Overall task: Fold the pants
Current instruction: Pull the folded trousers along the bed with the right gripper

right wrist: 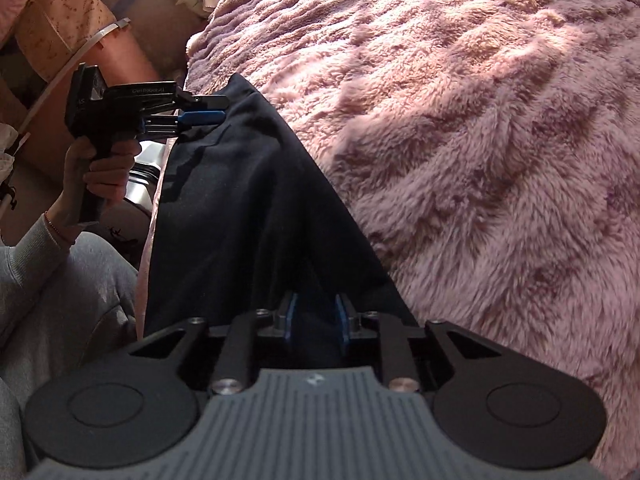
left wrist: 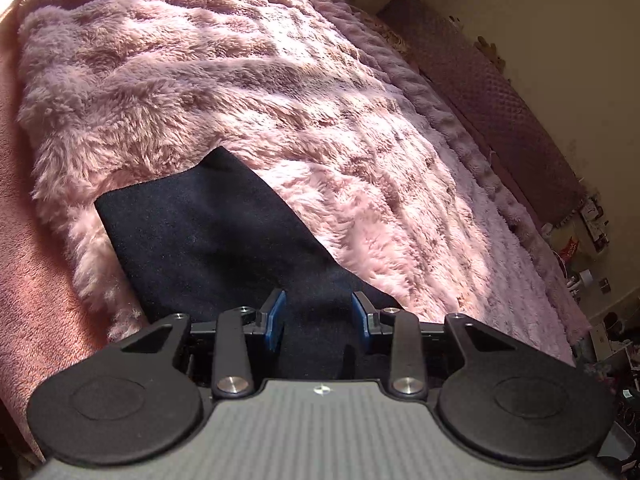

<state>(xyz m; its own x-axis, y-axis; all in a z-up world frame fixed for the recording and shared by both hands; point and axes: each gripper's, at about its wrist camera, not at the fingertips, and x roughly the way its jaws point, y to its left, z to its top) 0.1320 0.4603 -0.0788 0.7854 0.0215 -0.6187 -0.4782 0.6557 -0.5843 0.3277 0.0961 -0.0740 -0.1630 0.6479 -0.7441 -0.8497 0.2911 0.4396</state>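
Dark navy pants (left wrist: 208,236) lie on a fluffy pink blanket (left wrist: 240,80). In the left wrist view my left gripper (left wrist: 319,312) has its blue-padded fingers apart, with the pants' cloth lying between them. In the right wrist view the pants (right wrist: 248,200) stretch from my right gripper (right wrist: 316,316) to my left gripper (right wrist: 208,114), which touches the far edge of the pants. The right gripper's fingers stand close on a raised ridge of the dark cloth.
The pink blanket (right wrist: 480,140) covers the bed. A padded headboard (left wrist: 500,100) and clutter (left wrist: 592,272) stand along the right wall. The person's grey-clad legs (right wrist: 60,300) and boxes (right wrist: 60,20) are at the bed's left side.
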